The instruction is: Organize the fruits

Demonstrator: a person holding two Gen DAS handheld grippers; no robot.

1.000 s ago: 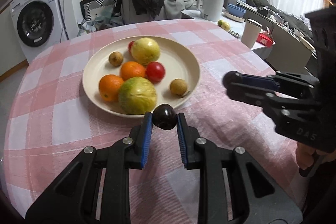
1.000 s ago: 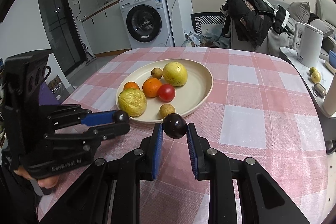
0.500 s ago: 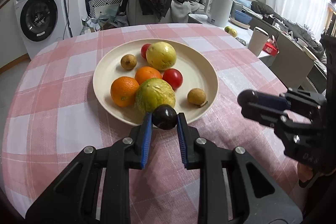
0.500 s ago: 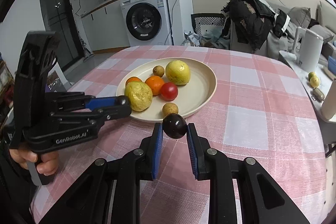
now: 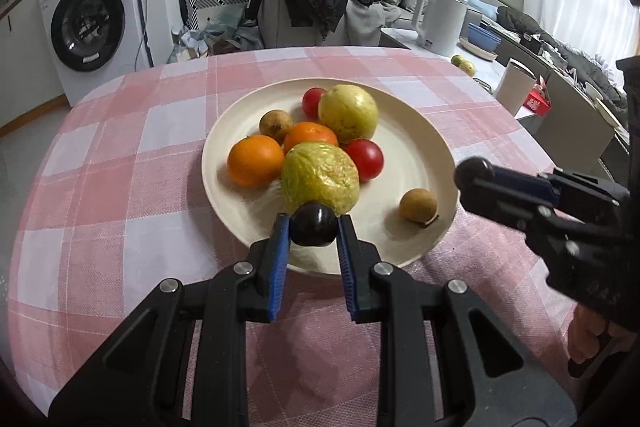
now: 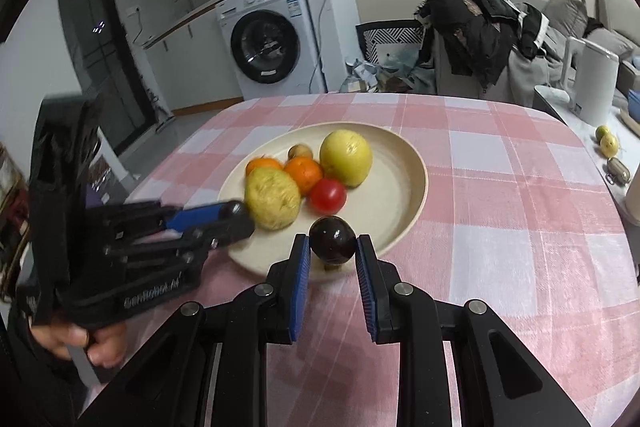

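A: Each gripper has one dark plum. The left gripper (image 5: 313,231) is pinching its dark plum (image 5: 313,229) between the blue pads, over the near rim of the plate (image 5: 420,131), right in front of the wrinkled yellow-green fruit (image 5: 320,175).

B: And the right gripper (image 6: 333,247)?

A: Same thing: its jaws are clamped on a second dark plum (image 6: 333,238), also above the plate's near edge, close to a red tomato (image 6: 328,195).

B: How would you set them down well?

A: I'd say lower each plum until it nearly touches the bare cream floor of the plate, then spread the jaws slowly. They're round and glossy, so dropped from height they would likely roll. The open patch on the plate's right side, near the small brown fruit (image 5: 418,205), looks like the safest landing spot.

B: Any crowding risk?

A: The two grippers sit close together over the same rim, so I'd release one at a time.

B: What else is on the plate?

A: Two oranges (image 5: 256,159), a big pale-yellow fruit (image 5: 348,113), another small brown one, all clustered left of centre on the pink checked tablecloth (image 5: 120,155).
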